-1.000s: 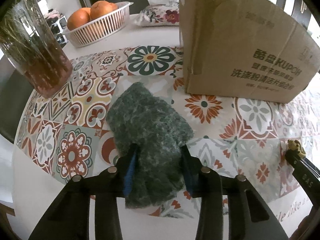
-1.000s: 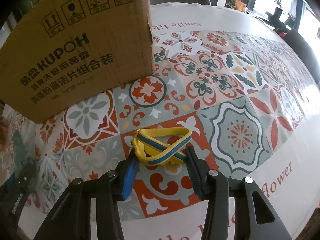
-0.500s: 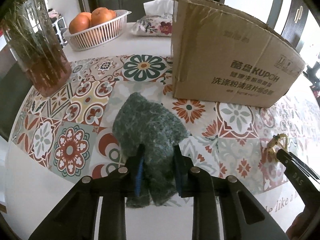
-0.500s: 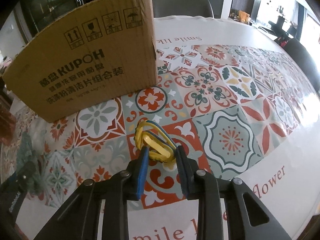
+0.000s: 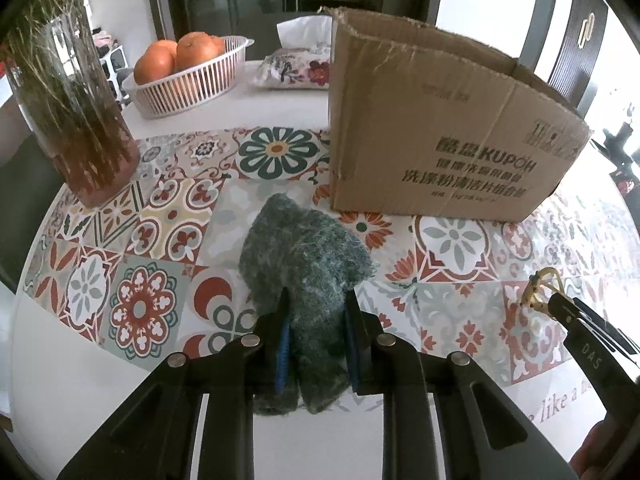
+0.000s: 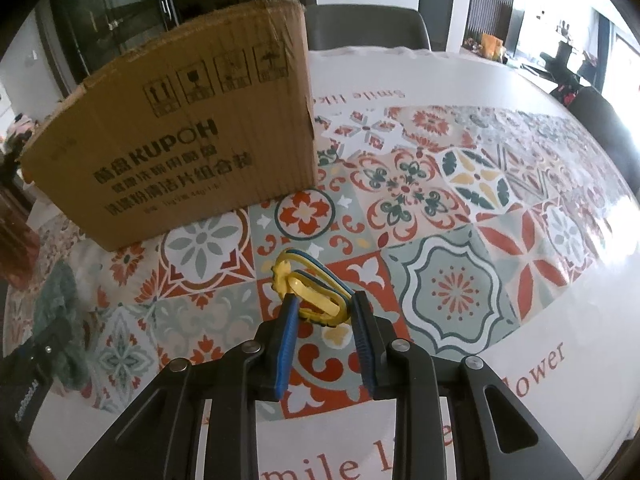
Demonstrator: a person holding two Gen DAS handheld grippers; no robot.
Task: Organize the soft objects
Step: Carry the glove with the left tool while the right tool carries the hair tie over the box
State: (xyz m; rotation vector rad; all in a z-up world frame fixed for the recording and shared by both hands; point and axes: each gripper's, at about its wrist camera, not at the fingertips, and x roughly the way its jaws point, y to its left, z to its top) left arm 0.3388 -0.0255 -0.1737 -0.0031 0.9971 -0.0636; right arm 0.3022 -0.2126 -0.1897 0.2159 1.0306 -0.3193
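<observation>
left gripper (image 5: 314, 308): clenched on 1 green knit glove (image 5: 304, 256), jaws just closed in, glove bunched between pads
right gripper (image 6: 324, 308): clamped on 1 yellow-blue band (image 6: 308, 284), jaws just closed in
cardboard box (image 5: 432, 136): 1, open top, at 1 o'clock from glove
oranges (image 5: 176, 54): 3 seen, in 1 white basket (image 5: 188, 88), 11 o'clock
vase (image 5: 76, 120): 1, 10 o'clock
tablecloth (image 5: 160, 216): 1, tiled print

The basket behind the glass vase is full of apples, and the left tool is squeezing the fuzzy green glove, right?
Not quite: the white basket holds oranges, not apples. The left wrist view shows them behind the glass vase. The left tool is indeed squeezing the fuzzy green glove.
</observation>
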